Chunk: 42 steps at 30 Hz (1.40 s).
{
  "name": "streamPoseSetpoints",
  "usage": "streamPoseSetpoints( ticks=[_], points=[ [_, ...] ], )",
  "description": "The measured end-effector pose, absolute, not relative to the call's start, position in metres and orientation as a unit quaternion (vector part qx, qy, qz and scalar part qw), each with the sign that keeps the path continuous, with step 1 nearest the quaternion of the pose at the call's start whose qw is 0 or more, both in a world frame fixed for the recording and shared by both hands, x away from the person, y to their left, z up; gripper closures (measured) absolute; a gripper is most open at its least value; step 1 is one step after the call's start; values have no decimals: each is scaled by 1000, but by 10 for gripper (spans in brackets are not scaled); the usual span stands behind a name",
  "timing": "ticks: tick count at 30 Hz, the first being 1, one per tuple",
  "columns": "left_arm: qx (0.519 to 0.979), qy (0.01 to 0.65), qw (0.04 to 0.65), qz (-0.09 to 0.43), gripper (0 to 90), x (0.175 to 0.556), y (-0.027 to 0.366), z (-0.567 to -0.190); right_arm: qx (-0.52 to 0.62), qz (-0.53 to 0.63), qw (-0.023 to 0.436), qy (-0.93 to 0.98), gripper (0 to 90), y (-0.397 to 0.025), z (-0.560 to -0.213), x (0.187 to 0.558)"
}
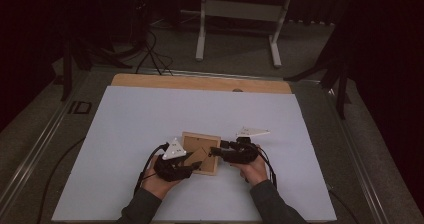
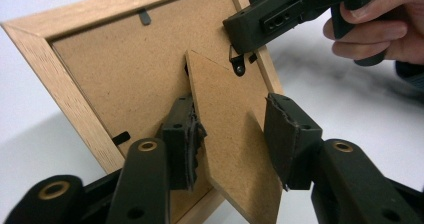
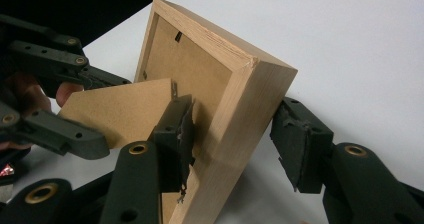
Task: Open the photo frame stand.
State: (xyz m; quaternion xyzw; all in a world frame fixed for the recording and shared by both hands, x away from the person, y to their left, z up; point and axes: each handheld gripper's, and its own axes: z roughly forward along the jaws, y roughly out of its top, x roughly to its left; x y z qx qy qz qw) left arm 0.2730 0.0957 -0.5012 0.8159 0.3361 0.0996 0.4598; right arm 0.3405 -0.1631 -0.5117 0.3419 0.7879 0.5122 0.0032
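A person tipped a wooden picture frame up off the white table, back outward — the right gripper open astride its edge, apparently steadying, the left gripper open around the fold-out stand, gripping nothing.

Picture frame front hidden

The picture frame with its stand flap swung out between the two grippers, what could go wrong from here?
1. The left gripper straddles the thin stand flap with its jaws apart; closing hard or twisting could bend the flap or tear it at its hinge.
2. The right gripper brackets only the picture frame edge, with a gap at one jaw, so the tilted frame may slip onto the white table.
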Motion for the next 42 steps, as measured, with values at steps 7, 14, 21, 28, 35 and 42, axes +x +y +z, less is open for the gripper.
streamPoseSetpoints(
  ticks=[7, 14, 21, 28, 35, 42],
  points=[
    [826, 332, 447, 86, 619, 274, 96, -502, 321, 514, 25, 795, 516, -161, -508, 336],
    [828, 328, 446, 89, 624, 274, 95, -502, 320, 521, 13, 791, 511, -160, -509, 337],
    [831, 324, 443, 90, 628, 274, 95, -502, 316, 526, 8, 790, 502, -158, -511, 338],
    [835, 322, 436, 96, 663, 275, 95, -503, 306, 539, 26, 784, 569, -159, -504, 333],
    [831, 331, 433, 106, 666, 277, 96, -503, 293, 534, 68, 790, 580, -154, -498, 327],
    [828, 340, 433, 110, 664, 281, 100, -505, 278, 529, 108, 795, 596, -150, -492, 320]
  ],
)
